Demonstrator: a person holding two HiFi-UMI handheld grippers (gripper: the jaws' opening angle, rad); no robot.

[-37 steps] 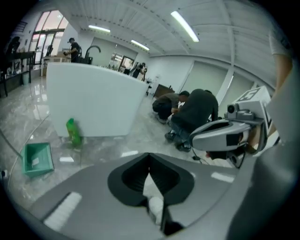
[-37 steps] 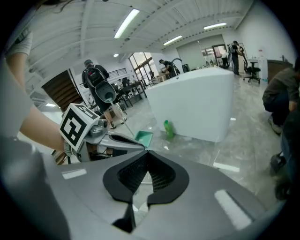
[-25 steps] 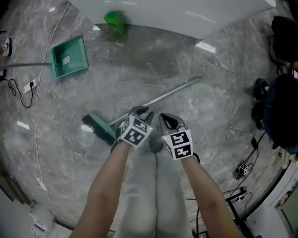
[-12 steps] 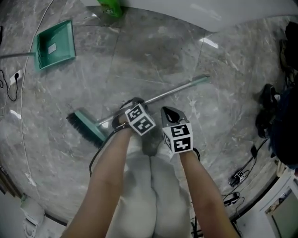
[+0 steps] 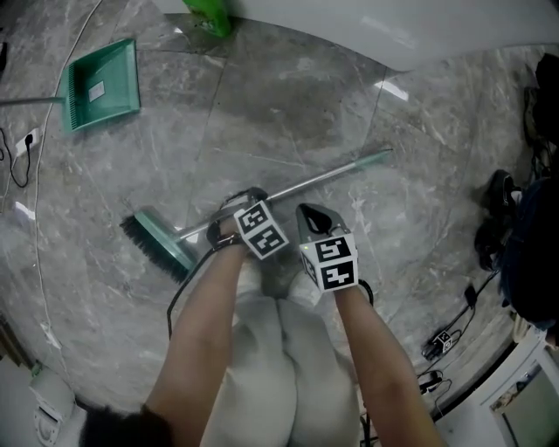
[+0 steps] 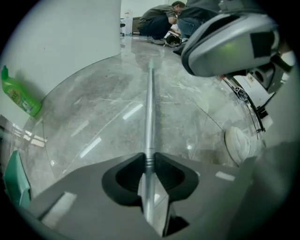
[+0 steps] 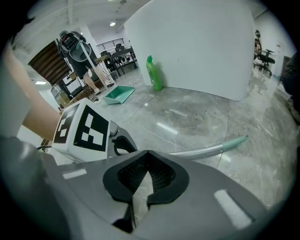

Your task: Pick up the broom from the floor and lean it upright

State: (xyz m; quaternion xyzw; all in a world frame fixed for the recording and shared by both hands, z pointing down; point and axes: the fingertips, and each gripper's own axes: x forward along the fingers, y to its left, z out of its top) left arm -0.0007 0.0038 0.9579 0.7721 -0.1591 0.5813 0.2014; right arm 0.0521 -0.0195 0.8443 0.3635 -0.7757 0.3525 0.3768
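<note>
- Floor (image 5: 288,105): grey marble. Broom (image 5: 332,175) lies flat on it, green head at left, handle running up-right toward white wall (image 5: 367,26).
- Step in hand: grasp made, lift not yet begun.
- Left gripper (image 6: 149,158): jaws have just been closing, now clamped on handle, toward head end.
- Right gripper (image 7: 147,152): jaws together, empty, just beside handle.
- Next, likely: raise handle end, swing broom upright, lean it on wall. Right gripper must open first if it is to help.

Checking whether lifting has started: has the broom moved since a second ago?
No. The broom still lies flat, handle tip by the same floor seam, head below the dustpan.
</note>
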